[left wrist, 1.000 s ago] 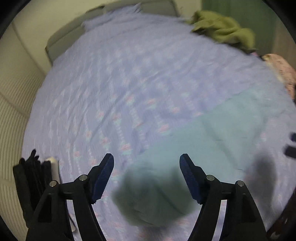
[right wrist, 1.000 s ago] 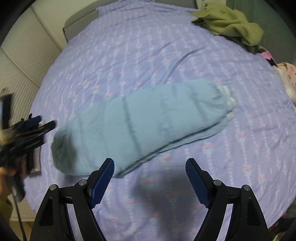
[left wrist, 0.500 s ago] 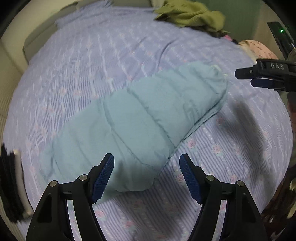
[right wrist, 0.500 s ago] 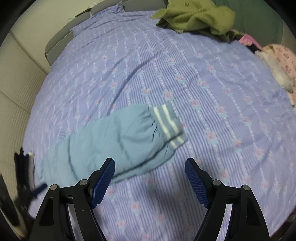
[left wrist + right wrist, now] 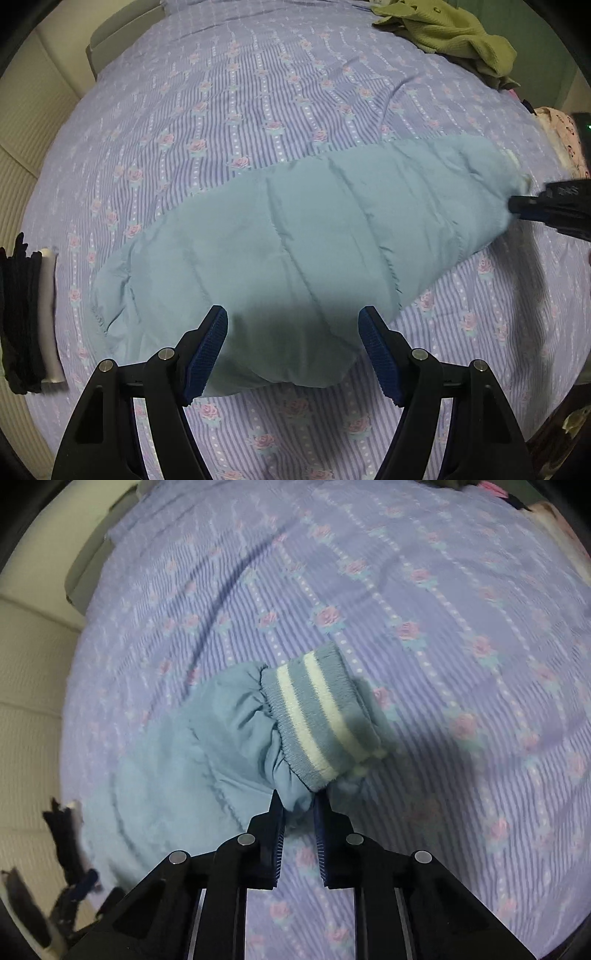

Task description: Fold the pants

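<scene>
Left gripper [image 5: 293, 347]: black plastic arms with ribbed blue pads, jaws spread wide over the near, rounded end of the pants, the pads clear of the cloth; half a second ago it hung over the same end with the same spread.
Right gripper [image 5: 298, 808]: the same black-and-blue build, jaws pressed together and pinching a small bunch of light blue cloth just below the cuff; in the left wrist view it shows as a dark blurred shape [image 5: 554, 210] at the far right tip of the pants. Half a second ago its jaws stood wide above the sheet with nothing between them.
Pants [image 5: 295, 251]: light blue, thin woven cloth with soft creases and stitched seams, lying flat in one long band slanting across the bed, doubled leg on leg.
Cuff [image 5: 321, 716]: ribbed knit, blue with two white stripes, gathered where it joins the smooth cloth, its near corner lifted beside the right gripper.
Bed sheet [image 5: 258, 92]: lilac cotton, finely striped, with rows of pink roses and a few wrinkles.
Dark clothes [image 5: 18, 317]: a black stack with a white edge at the left rim of the bed.
Olive garment [image 5: 450, 33]: knitted, crumpled, at the far right corner.
Pink cloth [image 5: 561, 133]: patterned, at the right edge.
</scene>
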The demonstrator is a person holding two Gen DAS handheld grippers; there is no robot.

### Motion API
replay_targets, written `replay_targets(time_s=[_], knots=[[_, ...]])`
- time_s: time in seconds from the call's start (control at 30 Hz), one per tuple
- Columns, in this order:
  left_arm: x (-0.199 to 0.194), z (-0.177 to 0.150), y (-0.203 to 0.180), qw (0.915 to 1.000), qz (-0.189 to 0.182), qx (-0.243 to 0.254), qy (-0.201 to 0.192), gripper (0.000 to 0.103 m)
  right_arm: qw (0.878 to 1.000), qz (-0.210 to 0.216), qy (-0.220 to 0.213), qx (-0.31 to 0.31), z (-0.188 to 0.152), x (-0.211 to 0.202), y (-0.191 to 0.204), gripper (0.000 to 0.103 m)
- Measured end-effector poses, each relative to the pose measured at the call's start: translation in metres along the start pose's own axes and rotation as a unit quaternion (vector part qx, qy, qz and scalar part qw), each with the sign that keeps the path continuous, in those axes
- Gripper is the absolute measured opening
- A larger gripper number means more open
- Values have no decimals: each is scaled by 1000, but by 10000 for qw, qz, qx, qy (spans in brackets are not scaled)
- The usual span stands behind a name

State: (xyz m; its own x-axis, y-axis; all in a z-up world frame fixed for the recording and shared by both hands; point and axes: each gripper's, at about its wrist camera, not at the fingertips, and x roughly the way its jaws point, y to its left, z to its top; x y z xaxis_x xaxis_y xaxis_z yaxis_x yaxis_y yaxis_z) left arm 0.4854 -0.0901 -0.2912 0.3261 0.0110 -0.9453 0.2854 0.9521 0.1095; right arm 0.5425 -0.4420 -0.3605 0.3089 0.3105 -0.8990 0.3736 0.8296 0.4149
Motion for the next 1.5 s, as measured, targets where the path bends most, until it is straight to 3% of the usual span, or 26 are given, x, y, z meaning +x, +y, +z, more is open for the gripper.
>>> replay_targets(time_s=[0.17,0.2,0.27,0.3,0.37,0.43,0.57,0.7,0.87,1.0,1.2,1.3,1.5], knots=[[4,4,4,10000,36,51,26,73,9989,-215,-306,-278,-8,-14,7,20],[5,4,5,9999,84,56,27,73,9967,-433,-424,-549,-8,-15,16,23],[1,3,10,9998,180,40,-22,73,9880,-1030,-594,-981,-10,-22,32,47],[-6,1,17,9997,219,-1,-132,73,9835,-1132,-793,-1168,-15,-30,39,48],[-19,-5,29,9990,293,-103,-310,73,9784,-907,-1079,-1509,-32,-52,55,48],[-30,-15,46,9983,335,-262,-409,73,9775,-462,-988,-1808,-52,-60,72,48],[-36,-37,79,9964,475,-580,-399,73,9666,618,-50,-2486,-107,-35,111,48],[-28,-58,113,9934,557,-991,-142,73,9454,1046,744,-2996,-151,11,145,48],[-18,-72,131,9901,534,-1302,-17,73,9347,1219,1087,-3158,-161,47,167,48],[-2,-75,133,9903,369,-1337,56,73,9367,1203,1116,-3092,-161,61,175,48],[25,-71,136,9887,419,-1406,300,73,9400,1176,1278,-2938,-155,77,186,48],[37,-69,148,9842,517,-1624,478,75,9412,1277,1124,-2918,-153,67,192,48],[60,-67,171,9758,333,-2024,761,84,9412,1165,986,-3013,-155,70,198,48]])
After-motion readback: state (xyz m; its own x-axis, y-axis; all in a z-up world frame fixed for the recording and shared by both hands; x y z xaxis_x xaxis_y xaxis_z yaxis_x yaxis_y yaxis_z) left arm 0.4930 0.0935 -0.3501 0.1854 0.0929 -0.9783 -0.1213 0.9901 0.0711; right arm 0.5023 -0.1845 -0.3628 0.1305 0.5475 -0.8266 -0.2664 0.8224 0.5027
